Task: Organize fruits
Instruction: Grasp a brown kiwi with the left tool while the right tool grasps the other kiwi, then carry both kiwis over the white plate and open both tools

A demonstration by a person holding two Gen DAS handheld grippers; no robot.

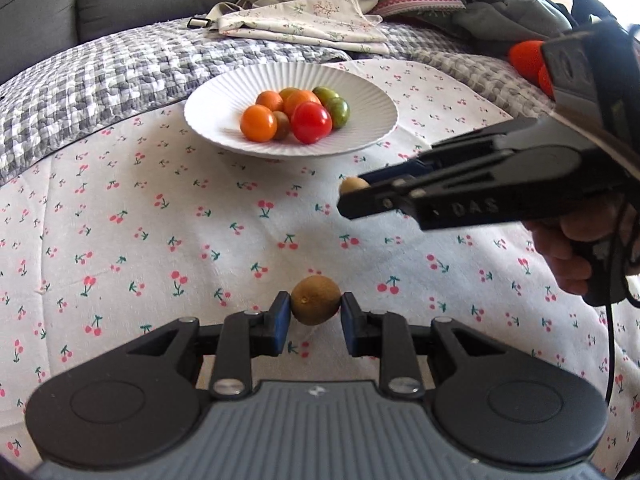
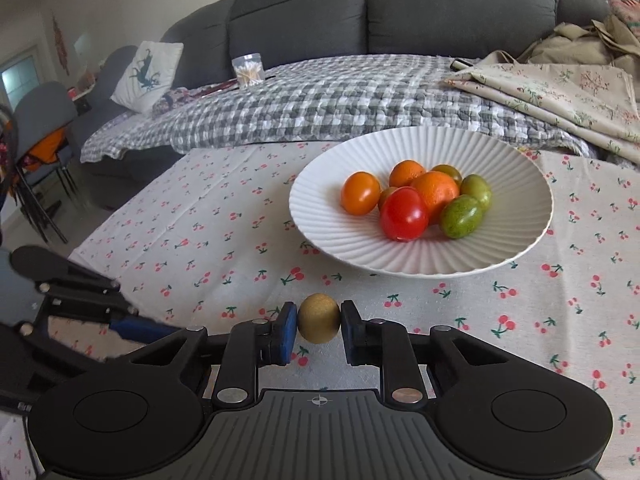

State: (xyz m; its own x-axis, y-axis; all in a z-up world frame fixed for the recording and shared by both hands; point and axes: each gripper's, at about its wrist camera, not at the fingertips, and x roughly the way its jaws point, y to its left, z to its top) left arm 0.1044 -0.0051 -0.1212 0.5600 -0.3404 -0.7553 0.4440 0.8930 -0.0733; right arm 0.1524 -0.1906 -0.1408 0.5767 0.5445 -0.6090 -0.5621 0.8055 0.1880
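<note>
Left gripper: blue pads pressed on either side of a small brown kiwi-like fruit, held just above the cherry-print tablecloth. The grip looks firm and centred.

Right gripper: jaws likewise clamped on a small golden-brown fruit, pads touching both flanks. From the left wrist view the same gripper comes in from the right, its fruit just showing at the fingertips, a hand wrapped round the handle.

Further out: a white ribbed plate sits on the cloth beyond both grippers. It holds a heap of small tomatoes, orange, red and green, bunched toward the centre. The right gripper is near the plate's front rim; the left is farther back.

Step in hand, as judged: both fruits picked up, carry to the plate not yet done. The next move calls for lifting each clear of the rim, then releasing on bare plate beside the heap, low enough that the round fruit does not roll out. Going one at a time would keep the grippers from crowding.

Writing: "DAS" is readable on the right gripper's side; anything before it is unclear. Behind, a checked quilt and a grey sofa.
</note>
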